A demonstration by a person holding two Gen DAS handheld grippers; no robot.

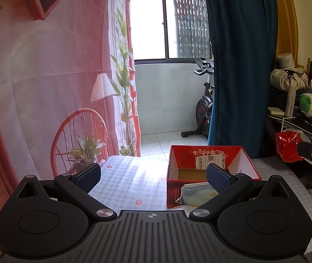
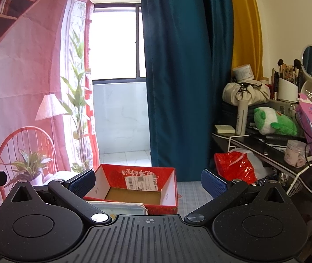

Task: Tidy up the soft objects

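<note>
The red box [image 2: 134,188] carries gold script on its inner far wall, upside down and unreadable. A white barcode label [image 2: 141,183] sits at 6 o'clock of that script; its upside-down print seems to include an "8". The purple carton [image 2: 311,129], at 3 o'clock, has illegible print.

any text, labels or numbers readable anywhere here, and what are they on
Red box, inner wall: gold script, seen upside down, not readable.
White sticker on that wall: barcode, square code and a large number seen upside down, perhaps "18"; the rest is too small.
Purple carton on the shelf: print too blurred to read.
Round tub on top of the bag: label too blurred.
Nothing else is legible.
</note>
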